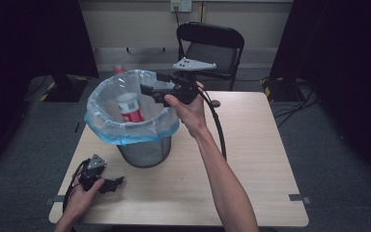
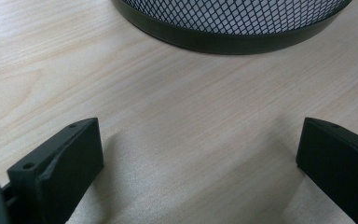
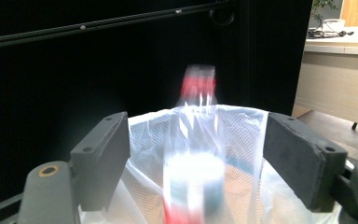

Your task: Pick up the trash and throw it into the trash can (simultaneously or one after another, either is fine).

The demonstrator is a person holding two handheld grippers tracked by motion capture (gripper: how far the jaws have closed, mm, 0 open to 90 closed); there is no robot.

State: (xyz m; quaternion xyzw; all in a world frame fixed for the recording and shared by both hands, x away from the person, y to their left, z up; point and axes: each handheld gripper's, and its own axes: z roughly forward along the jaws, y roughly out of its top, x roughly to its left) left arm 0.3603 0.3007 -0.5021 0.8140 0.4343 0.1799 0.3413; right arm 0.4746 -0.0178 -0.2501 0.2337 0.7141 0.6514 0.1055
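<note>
A black mesh bin (image 1: 145, 151) lined with a clear bluish bag (image 1: 107, 126) stands on the left half of the table. A clear bottle (image 1: 129, 107) with a red and white label sits tilted inside it. My right gripper (image 1: 154, 83) hovers over the bin's right rim, pointing left, and is open. In the right gripper view the bottle (image 3: 196, 163) is blurred between the jaws of that gripper (image 3: 196, 135), with a gap on each side and the bag behind it. My left gripper (image 1: 116, 184) rests near the table's front left, open. Bare wood lies between its jaws (image 2: 200, 154).
The wooden table (image 1: 251, 145) spreads to the right of the bin. A black folding chair (image 1: 212, 43) stands behind its far edge. The bin's base (image 2: 228, 35) lies just ahead of the left gripper. Dark curtains flank the room.
</note>
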